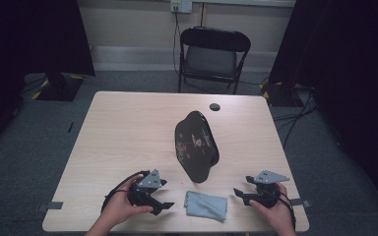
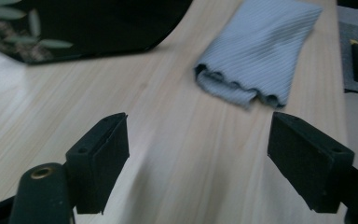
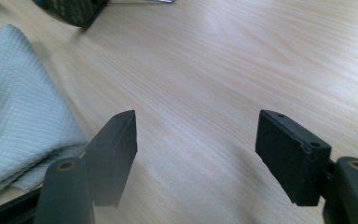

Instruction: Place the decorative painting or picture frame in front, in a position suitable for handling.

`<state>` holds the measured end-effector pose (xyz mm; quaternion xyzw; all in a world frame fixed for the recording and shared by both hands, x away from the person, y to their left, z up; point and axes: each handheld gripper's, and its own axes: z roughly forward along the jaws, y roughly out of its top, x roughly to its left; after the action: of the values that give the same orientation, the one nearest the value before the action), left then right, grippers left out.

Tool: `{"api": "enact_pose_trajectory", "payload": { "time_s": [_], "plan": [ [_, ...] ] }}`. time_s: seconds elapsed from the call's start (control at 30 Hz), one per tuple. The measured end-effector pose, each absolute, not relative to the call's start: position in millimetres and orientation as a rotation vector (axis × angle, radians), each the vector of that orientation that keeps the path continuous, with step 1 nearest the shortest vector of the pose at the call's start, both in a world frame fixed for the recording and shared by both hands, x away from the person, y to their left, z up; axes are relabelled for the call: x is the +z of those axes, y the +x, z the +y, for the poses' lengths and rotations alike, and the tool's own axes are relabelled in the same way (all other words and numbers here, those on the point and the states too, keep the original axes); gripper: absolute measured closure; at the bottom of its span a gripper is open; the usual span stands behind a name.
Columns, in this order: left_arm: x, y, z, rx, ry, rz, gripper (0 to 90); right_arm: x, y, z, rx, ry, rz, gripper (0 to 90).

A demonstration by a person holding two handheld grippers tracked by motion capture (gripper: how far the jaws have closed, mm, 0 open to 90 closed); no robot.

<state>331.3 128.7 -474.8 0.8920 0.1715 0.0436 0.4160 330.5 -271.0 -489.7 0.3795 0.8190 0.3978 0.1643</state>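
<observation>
We see our left gripper (image 1: 165,195) and right gripper (image 1: 242,188) flanking the folded grey cloth (image 1: 206,205) near the desk's (image 1: 123,128) front edge.

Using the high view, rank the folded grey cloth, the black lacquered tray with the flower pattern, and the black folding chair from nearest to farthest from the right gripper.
From the right gripper:
1. Folded grey cloth, just beside it at the near table edge.
2. Black lacquered tray with the flower pattern, mid-table, farther in.
3. Black folding chair, beyond the table's far edge.

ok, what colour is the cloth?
Pale grey-blue cloth, ribbed weave; clearest in the left gripper view.
</observation>
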Motion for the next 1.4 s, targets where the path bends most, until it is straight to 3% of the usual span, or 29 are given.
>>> {"api": "enact_pose_trajectory", "payload": {
  "time_s": [0.33,0.53,0.9,1.0,1.03,1.07,1.2,1.27,1.4],
  "plan": [
    [-477,326,90,0.039,2.223,0.289,30.5,-497,336,-274,1.09,1.142,2.294,24.8],
    [-472,326,77,0.068,2.215,0.238,35.7,-498,338,-272,1.053,1.136,2.324,24.8],
    [-495,327,69,0.095,2.268,0.297,40.3,-498,339,-273,1.064,1.134,2.327,25.1],
    [-495,325,70,0.084,2.259,0.302,52.0,-498,339,-272,1.056,1.129,2.327,25.1],
    [-494,325,71,0.075,2.263,0.303,63.3,-498,339,-272,1.051,1.124,2.33,25.1],
    [-493,325,72,0.071,2.271,0.31,63.3,-498,339,-272,1.051,1.124,2.33,25.1],
    [-493,323,73,-0.007,2.239,0.427,80.5,-498,339,-272,1.049,1.124,2.33,25.1],
    [-490,325,77,-0.077,2.251,0.507,82.0,-498,339,-272,1.049,1.125,2.33,25.2],
    [-482,326,91,-0.051,2.232,0.552,83.0,-498,339,-272,1.05,1.125,2.329,25.2]
  ]
}}
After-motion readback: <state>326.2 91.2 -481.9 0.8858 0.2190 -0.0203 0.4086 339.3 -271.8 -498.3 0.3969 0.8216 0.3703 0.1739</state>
